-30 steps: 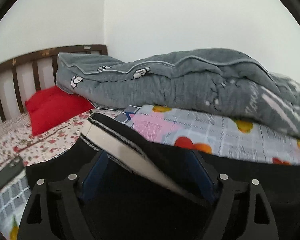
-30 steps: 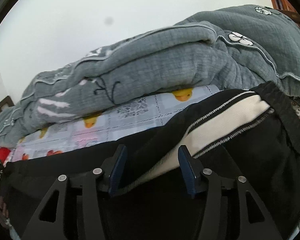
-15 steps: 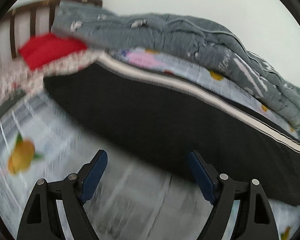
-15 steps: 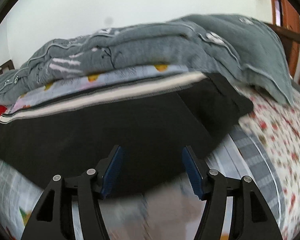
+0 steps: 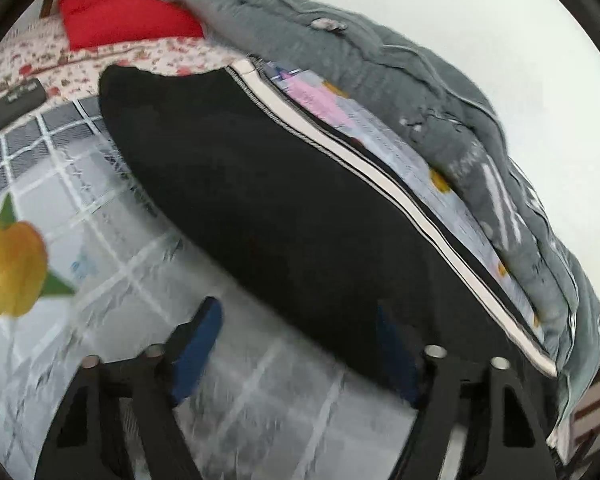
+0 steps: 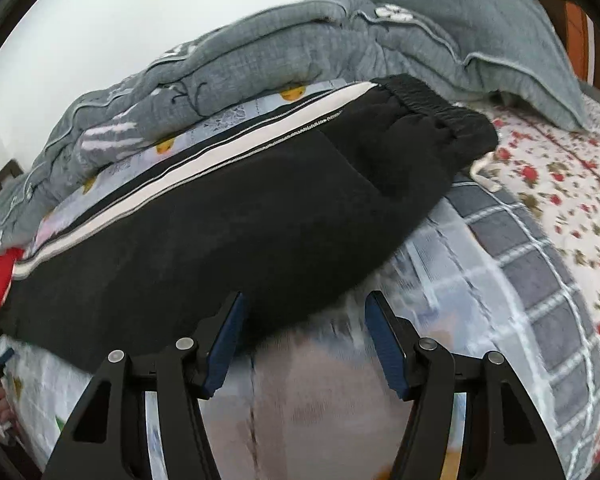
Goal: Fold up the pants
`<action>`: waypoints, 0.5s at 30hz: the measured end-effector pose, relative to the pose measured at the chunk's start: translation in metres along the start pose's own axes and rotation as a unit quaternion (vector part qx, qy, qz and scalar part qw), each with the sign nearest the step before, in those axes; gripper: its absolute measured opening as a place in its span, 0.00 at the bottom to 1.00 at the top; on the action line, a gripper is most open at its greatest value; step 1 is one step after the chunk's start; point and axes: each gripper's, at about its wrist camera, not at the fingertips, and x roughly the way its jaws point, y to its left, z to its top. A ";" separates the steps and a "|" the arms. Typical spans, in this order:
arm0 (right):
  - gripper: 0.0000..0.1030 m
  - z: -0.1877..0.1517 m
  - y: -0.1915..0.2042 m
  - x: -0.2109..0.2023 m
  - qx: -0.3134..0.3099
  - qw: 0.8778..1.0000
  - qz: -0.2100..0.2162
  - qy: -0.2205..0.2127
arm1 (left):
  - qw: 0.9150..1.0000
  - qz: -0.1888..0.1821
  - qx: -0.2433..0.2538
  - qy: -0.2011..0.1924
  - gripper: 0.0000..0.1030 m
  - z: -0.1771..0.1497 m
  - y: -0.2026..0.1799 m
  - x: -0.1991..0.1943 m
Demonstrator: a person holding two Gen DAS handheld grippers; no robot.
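Observation:
Black pants (image 5: 292,208) with a white side stripe lie folded lengthwise on the bed, stripe along the far edge. In the right wrist view the pants (image 6: 220,232) show their elastic waistband at the right end. My left gripper (image 5: 300,340) is open and empty, hovering at the near edge of the pants. My right gripper (image 6: 304,320) is open and empty, just off the near edge of the pants, close to the waist end.
A bunched grey quilt (image 5: 440,92) lies behind the pants along the wall and also shows in the right wrist view (image 6: 300,48). A red pillow (image 5: 120,16) sits near the headboard. A dark phone (image 5: 8,104) lies on the printed sheet (image 5: 100,280) at left.
Both grippers let go of the pants and pulled back toward the near side. The pants now lie flat on the bed. The left view has tilted.

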 end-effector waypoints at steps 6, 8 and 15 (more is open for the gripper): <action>0.54 0.030 -0.007 0.033 0.058 0.998 0.019 0.013 | 0.999 0.011 -0.040 -0.005 0.61 0.023 -0.006 0.026; 0.40 0.034 -0.008 0.040 0.064 0.998 0.013 0.011 | 0.999 0.035 -0.039 -0.005 0.46 0.025 -0.010 0.030; 0.07 0.026 -0.023 0.012 0.078 0.994 0.061 -0.042 | 0.999 0.034 -0.034 0.014 0.12 0.021 0.002 0.014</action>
